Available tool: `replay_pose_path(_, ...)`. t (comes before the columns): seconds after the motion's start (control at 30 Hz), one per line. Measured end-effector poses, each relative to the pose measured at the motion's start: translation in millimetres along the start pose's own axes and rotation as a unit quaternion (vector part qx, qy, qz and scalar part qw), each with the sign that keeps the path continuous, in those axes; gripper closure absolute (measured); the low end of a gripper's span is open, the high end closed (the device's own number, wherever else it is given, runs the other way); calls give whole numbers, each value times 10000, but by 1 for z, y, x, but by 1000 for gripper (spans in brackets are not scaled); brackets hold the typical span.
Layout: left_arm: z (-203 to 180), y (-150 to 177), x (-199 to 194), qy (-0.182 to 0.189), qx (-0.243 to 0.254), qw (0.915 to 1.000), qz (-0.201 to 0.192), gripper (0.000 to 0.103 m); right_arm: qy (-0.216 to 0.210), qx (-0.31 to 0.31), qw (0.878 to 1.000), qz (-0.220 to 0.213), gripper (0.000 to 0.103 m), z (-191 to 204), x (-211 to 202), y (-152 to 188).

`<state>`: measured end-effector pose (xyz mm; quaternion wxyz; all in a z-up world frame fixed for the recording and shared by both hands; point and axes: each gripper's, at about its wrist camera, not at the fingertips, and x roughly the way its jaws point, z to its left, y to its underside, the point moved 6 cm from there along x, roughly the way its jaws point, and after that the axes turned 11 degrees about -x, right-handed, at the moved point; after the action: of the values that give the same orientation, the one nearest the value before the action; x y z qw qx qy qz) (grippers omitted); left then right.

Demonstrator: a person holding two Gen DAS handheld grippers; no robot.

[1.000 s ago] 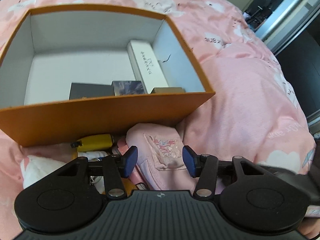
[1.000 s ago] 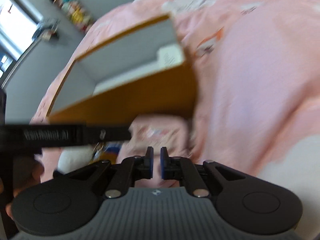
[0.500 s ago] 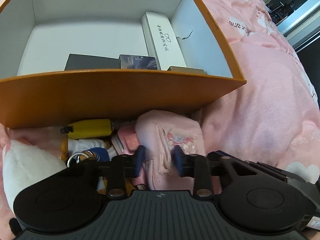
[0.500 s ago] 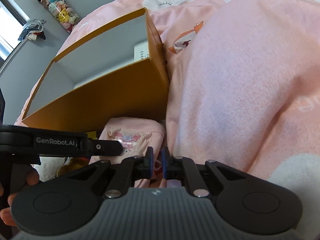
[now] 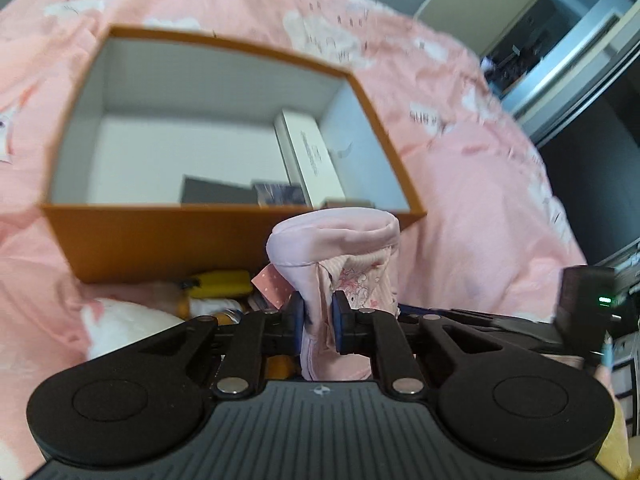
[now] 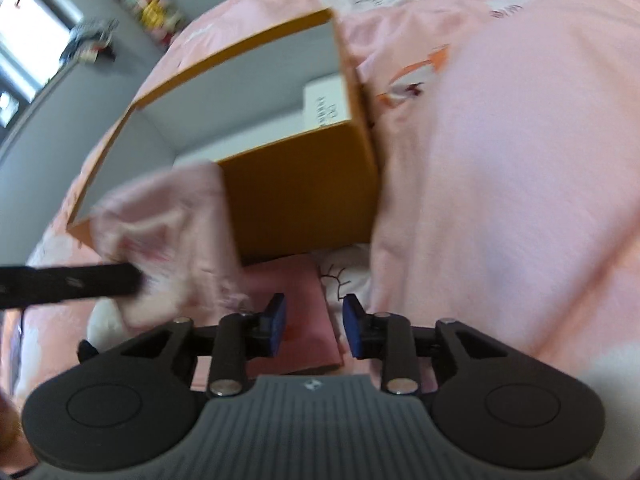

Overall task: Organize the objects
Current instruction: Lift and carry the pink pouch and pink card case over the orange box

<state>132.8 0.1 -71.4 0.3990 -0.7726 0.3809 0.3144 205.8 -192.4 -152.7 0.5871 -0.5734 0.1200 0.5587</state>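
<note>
The left gripper (image 5: 317, 322) has its jaws squeezed tight on a pink cloth (image 5: 340, 248). The cloth sits right between the two blue pads, low in the middle of the left view, and it stands up above them like a soft roll with a cartoon print on it. In the right view the same cloth is a blurry pink shape at the left, with the dark bar of the left gripper poking into it. The right gripper (image 6: 314, 326) has its jaws opening, and nothing is between them. Under them lies a flat pink thing (image 6: 298, 316) on the bed. An orange box (image 5: 168, 240) with white insides sits behind the cloth, in the middle of the left view. Inside it are a long white box (image 5: 312, 160), a dark flat box (image 5: 216, 192) and a small card (image 5: 280, 196) with a picture. In front of the orange box, low and left of the cloth, lie a yellow thing (image 5: 220, 282) and some small bits, partly hidden by the gripper, so I cannot tell what they are. Everything rests on a bed with a pink blanket (image 5: 480, 208) that has white clouds on it. At the upper right of the left view are a door and a dark room. At the upper left of the right view are a window and blurry toys.
</note>
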Motion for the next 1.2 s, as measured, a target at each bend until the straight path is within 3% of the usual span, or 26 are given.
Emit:
replay_pose_path(0.1,4,-9,-20,35,-72,9995,-314,88,28,-337,9991,266,68,5,13,-10)
replay_pose_path(0.3,10,-35,-46,94,-230,9969,-740,88,-306,-312,9952,879,68,5,52,-11)
replay_pose_path(0.53,20,-53,-62,154,-428,9936,-1035,88,-978,410,9876,1159,52,-11,85,-11)
replay_pose_path(0.63,25,-57,-63,185,-499,9929,-1065,88,-1146,659,9841,1184,53,-15,90,-8)
replay_pose_path(0.7,29,-59,-63,208,-544,9926,-1065,88,-1165,648,9841,1174,60,-13,85,-7)
replay_pose_path(0.83,32,-63,-64,237,-550,9923,-1086,88,-1219,573,9865,934,79,-5,57,-6)
replay_pose_path(1.0,30,-71,-66,257,-446,9925,-1108,88,-873,141,9952,417,85,9,3,-13)
replay_pose_path(1.1,29,-79,-69,215,-376,9926,-1136,88,-657,-142,9977,49,86,9,-30,-37)
replay_pose_path(1.2,27,-90,-70,139,-288,9925,-1178,88,-753,-292,9963,-311,86,17,-65,-53)
